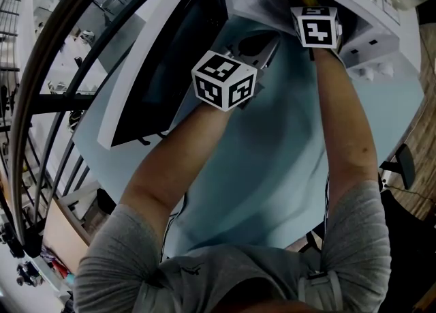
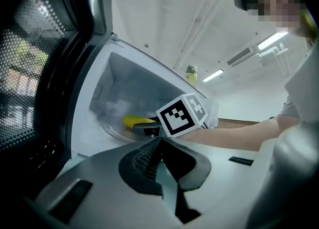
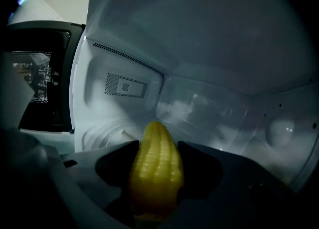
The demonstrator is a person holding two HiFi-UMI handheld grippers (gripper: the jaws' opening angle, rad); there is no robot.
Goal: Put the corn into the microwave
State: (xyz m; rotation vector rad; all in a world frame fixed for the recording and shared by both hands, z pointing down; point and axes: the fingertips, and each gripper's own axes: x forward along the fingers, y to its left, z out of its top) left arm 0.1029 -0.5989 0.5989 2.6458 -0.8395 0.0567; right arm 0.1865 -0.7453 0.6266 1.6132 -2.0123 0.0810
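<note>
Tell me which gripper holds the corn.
The right gripper, clamped on the yellow corn inside the microwave; the left gripper is shut, empty, outside.

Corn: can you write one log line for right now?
right gripper: shut on corn | corn: inside open microwave, not released | left gripper: shut, empty, outside

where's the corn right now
The corn is clamped in the right tongs, centre-bottom of the right gripper view, inside the microwave with its open door to the left.
</note>
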